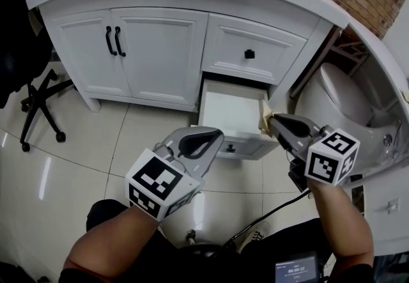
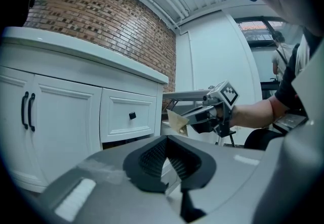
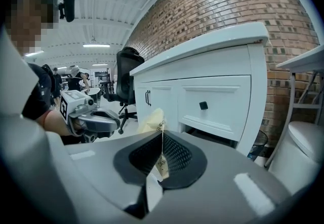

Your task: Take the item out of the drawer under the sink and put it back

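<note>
Head view: right gripper (image 1: 271,120) holds a tan packet (image 1: 263,115) over the open drawer's (image 1: 231,108) right edge; left gripper (image 1: 216,135) hovers near its front; left gripper view: jaws clenched together, empty; right gripper view: jaws pinch the packet.

No text or number is legible.

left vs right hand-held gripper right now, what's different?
Load: the right hand-held gripper is shut on a tan sachet with a string tag; the left hand-held gripper is shut on nothing.
Position: the right one is at the open drawer's right edge; the left is nearer the person, by its front panel.
Shared: both carry a marker cube and point toward the vanity.
</note>
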A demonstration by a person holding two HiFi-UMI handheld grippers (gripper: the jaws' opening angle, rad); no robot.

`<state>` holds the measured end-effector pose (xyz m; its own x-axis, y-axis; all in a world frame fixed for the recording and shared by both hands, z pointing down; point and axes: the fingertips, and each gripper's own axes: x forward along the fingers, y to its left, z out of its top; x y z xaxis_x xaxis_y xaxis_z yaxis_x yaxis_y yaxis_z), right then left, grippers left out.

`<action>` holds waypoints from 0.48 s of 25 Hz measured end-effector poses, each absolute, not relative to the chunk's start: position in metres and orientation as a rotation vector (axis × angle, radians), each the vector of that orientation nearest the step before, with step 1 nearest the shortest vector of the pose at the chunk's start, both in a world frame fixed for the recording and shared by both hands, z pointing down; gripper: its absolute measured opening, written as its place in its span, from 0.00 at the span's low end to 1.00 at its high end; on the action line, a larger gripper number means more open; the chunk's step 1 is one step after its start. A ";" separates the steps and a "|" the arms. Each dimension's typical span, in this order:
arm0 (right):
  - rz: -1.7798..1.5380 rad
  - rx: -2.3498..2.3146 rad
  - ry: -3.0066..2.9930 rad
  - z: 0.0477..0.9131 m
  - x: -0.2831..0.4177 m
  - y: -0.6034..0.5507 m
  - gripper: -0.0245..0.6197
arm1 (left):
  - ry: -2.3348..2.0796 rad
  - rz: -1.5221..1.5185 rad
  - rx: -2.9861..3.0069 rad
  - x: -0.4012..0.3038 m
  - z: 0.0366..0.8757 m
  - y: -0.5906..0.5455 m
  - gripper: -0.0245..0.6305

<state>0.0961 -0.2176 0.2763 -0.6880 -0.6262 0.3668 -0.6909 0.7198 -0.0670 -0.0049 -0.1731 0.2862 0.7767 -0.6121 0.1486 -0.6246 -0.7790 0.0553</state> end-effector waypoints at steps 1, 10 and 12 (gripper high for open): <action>0.273 1.019 -2.592 0.279 0.093 -0.226 0.05 | -1.003 0.186 2.863 -0.006 0.285 -0.174 0.04; 0.081 0.903 -2.300 0.358 0.072 -0.321 0.05 | -1.013 0.181 2.866 -0.013 0.291 -0.178 0.04; 0.058 0.882 -2.227 0.380 0.074 -0.340 0.05 | -1.019 0.179 2.859 -0.016 0.291 -0.179 0.04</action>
<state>0.0742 -0.3396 0.3805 -0.4999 -0.5770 0.6459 -0.6099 0.7640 0.2104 -0.0158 -0.1788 0.2909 0.7689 -0.6230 0.1439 -0.6348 -0.7707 0.0555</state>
